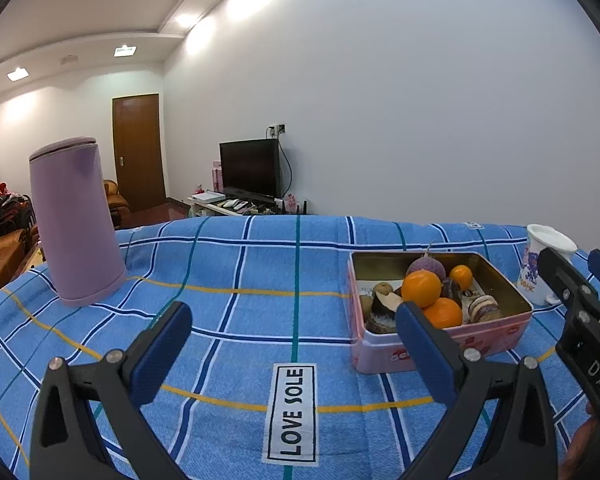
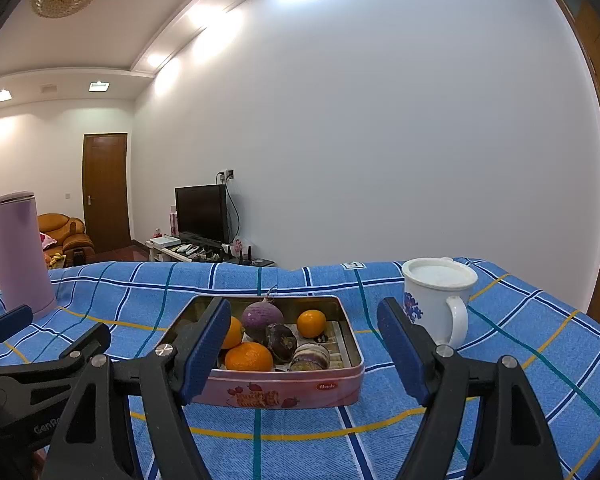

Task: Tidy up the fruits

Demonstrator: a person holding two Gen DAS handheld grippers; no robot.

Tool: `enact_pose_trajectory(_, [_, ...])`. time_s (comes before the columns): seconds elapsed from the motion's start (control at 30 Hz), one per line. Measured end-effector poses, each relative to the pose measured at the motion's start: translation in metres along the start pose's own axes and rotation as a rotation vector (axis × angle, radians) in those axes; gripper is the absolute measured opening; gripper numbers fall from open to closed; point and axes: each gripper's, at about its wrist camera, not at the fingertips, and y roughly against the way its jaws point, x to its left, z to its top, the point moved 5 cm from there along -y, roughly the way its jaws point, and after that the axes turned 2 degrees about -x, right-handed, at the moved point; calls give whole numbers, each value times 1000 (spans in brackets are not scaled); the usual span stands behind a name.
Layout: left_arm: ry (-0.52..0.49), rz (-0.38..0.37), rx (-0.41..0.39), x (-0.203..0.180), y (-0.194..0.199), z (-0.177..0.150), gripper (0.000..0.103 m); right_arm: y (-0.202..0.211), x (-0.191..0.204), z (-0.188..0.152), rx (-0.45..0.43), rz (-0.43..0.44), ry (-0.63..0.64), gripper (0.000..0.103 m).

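Observation:
An open pink tin (image 2: 284,392) sits on the blue checked cloth. It holds three oranges (image 2: 248,357), a round purple root (image 2: 262,316), a dark purple piece (image 2: 282,342) and a sliced purple-ringed piece (image 2: 309,356). My right gripper (image 2: 303,312) hovers just short of the tin's near side, open, with nothing between its fingers. My left gripper (image 1: 293,314) is open over bare cloth, left of the tin (image 1: 439,344). In the left wrist view the oranges (image 1: 421,289) are piled mid-tin, and the right gripper (image 1: 577,264) shows at the right edge.
A white lidded mug (image 2: 435,304) with a blue flower stands right of the tin. A tall lilac flask (image 1: 76,224) stands at the far left of the cloth (image 1: 260,280). The table ends behind the tin, with a room and a TV beyond.

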Motion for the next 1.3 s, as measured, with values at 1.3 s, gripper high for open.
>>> enact_pose_trajectory(1.3, [-9, -4, 21, 0, -3, 0, 103, 0, 0, 0, 1, -1, 0, 77])
